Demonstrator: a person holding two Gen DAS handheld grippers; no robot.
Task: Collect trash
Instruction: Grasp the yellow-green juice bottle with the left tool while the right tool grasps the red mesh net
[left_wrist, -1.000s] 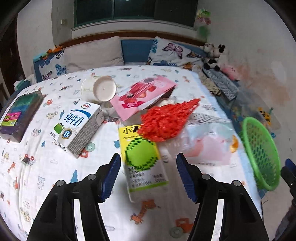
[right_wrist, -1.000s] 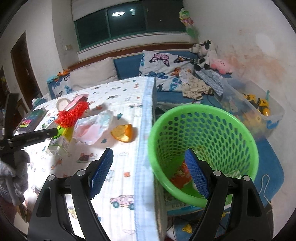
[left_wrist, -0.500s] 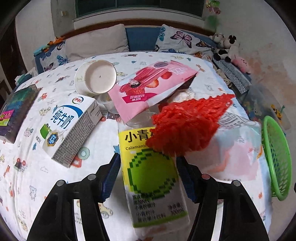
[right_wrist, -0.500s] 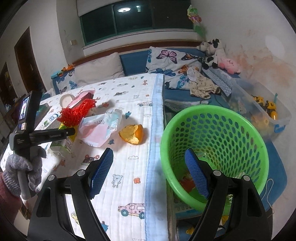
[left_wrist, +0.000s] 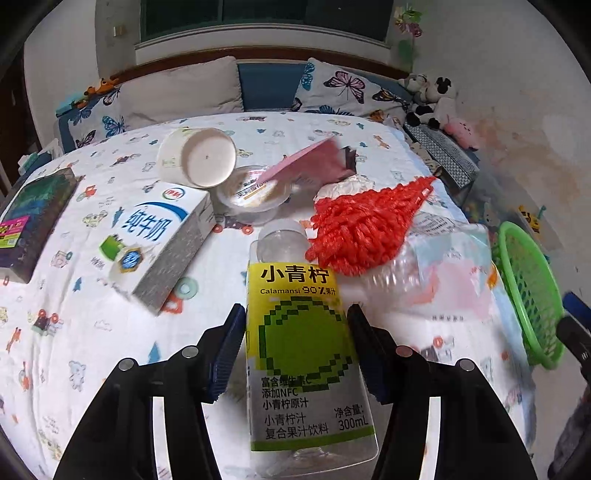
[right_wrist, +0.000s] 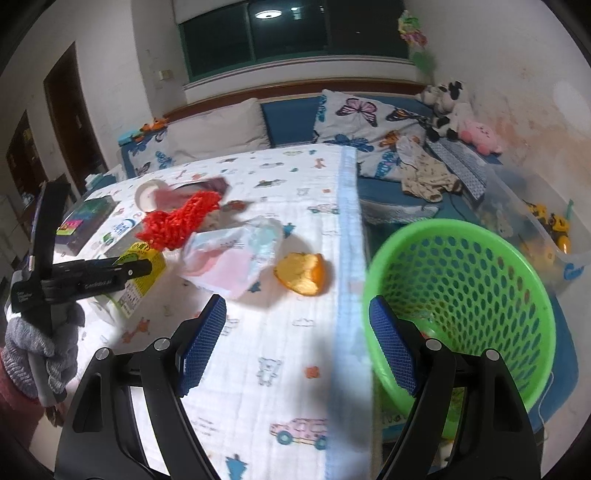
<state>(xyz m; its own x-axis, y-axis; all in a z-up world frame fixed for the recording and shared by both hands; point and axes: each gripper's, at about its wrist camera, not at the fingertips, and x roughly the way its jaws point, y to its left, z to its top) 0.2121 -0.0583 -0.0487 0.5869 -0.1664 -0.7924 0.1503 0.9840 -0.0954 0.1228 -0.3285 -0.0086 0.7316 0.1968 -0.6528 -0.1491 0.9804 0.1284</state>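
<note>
The left gripper (left_wrist: 295, 347) straddles a clear plastic juice bottle (left_wrist: 303, 354) lying on the bed's white cartoon-print sheet (left_wrist: 74, 332). Its jaws are partly open, and the blue pads sit against, or just beside, the bottle's two sides; I cannot tell whether they press on it. The bottle's yellow-green label reads "小青柠", "Calamansi 90%", "小青柠汁" and "300mL", around a pixelated green lime.

Left of the bottle lies a white and blue milk carton (left_wrist: 159, 243) printed "纯牛奶". Beyond it a white paper cup (left_wrist: 197, 157) lies on its side, with a shallow clear plastic tub (left_wrist: 255, 195) and a pink snack packet (left_wrist: 306, 162) beside it. A bright red plastic mesh net (left_wrist: 365, 225) lies just past the bottle's neck, partly on a crumpled clear and pink plastic bag (left_wrist: 450, 273). A dark box (left_wrist: 33, 218) with a pink label lies at the left edge of the bed.

The right gripper (right_wrist: 295, 343) hangs over the bed's edge, its jaws wide apart with nothing between them. Ahead of it lies a piece of orange peel (right_wrist: 303, 273), and a green perforated plastic basket (right_wrist: 461, 295) stands off the bed to the right, with some printed packaging in its bottom.
</note>
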